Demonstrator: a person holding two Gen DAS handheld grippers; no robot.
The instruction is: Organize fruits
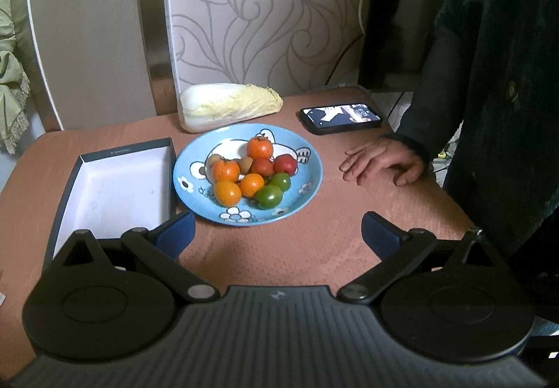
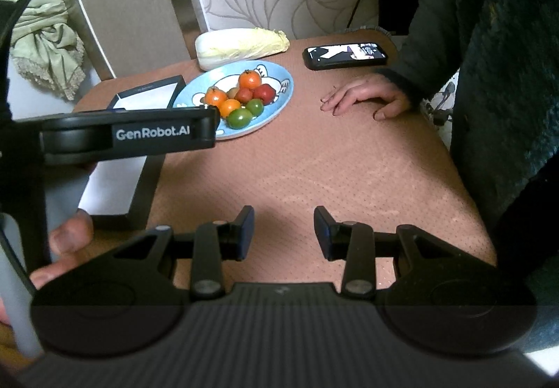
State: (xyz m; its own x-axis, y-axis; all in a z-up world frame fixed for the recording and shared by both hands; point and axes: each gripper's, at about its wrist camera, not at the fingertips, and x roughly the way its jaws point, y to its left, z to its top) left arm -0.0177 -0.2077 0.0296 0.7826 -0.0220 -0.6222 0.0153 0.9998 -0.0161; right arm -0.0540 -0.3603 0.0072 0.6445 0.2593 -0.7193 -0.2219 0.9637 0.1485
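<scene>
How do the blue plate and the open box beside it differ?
The blue plate is round with cartoon flowers; the open box is rectangular, plain white inside, with dark walls. The plate holds orange, red and green fruits; the box holds nothing. Both rest on the brown table.

orange, red, green fruits (image 1: 253,169) heaped on blue plate (image 1: 307,175).

From the right wrist view, the left gripper (image 2: 146,133) crosses the white-lined box (image 2: 115,185), hiding its middle and the plate's (image 2: 279,98) rim at eight o'clock. Two brown fruits (image 1: 244,162) sit buried behind the orange ones (image 1: 227,192), too covered to name. The phone (image 1: 340,117) at one o'clock shows a screen too small to read. The print on the box's far wall is blurred. The bystander's hand (image 1: 382,161) runs into a dark sleeve, cut off by the right edge.
</scene>
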